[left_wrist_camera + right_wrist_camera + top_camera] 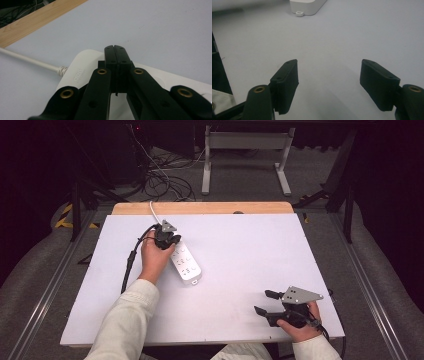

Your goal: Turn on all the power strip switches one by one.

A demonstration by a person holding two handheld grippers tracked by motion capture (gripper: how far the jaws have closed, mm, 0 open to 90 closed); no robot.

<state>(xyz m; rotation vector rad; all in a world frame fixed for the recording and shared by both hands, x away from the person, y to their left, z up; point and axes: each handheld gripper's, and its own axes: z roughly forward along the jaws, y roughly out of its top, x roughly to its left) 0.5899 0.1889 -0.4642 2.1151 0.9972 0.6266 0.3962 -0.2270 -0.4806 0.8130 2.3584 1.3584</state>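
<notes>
A white power strip [185, 261] lies flat on the white table [240, 270], left of the middle, its length running diagonally from the far left toward the near right, and its pale cord [153, 212] leads off the far end toward the wooden edge strip [200, 208] at the back of the table. The left gripper [168, 241] sits over the strip's cord end with its jaws pressed together, pad against pad, with nothing between them; in the left gripper view [115, 53] the closed tips hang just above the strip's white top [82, 67], and whether they touch it I cannot tell. Well apart, near the front right corner, the right gripper [264, 303] rests low over bare table, its jaws spread wide and empty [329, 75].
</notes>
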